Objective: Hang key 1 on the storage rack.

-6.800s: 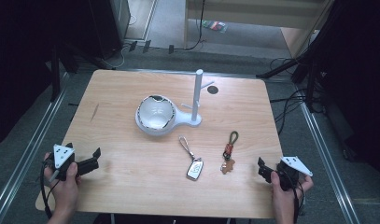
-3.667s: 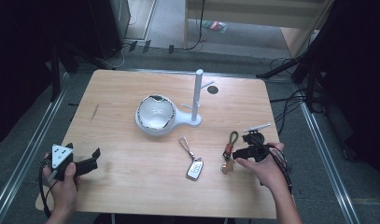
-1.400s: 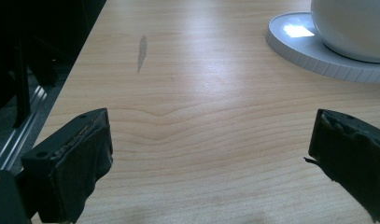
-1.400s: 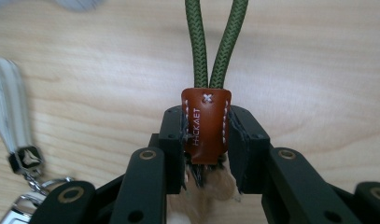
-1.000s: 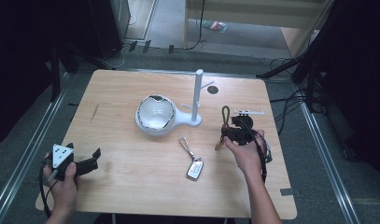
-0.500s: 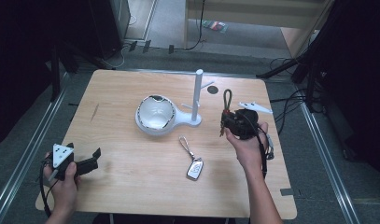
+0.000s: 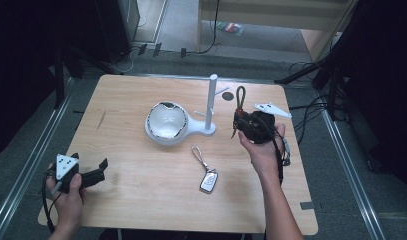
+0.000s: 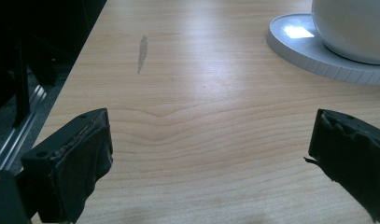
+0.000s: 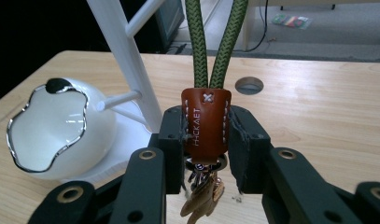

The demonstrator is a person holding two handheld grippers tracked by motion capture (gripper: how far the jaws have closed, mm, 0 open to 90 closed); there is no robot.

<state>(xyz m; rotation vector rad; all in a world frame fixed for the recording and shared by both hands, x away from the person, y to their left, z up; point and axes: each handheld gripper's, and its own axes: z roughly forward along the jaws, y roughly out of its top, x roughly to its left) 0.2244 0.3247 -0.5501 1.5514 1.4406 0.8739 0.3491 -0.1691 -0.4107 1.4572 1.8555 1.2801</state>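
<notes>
A keychain point(image 9: 205, 123) with a green cord loop and brown leather tab is held up just right of the white peg stand point(image 7: 210, 102), the right gripper point(image 7: 246, 124) clamped on the tab, keys dangling below. The step looks like hanging it; next, the loop must be slipped over a peg. The left gripper point(image 7: 93, 172), jaws wide and empty, rests well left of the stand.
</notes>
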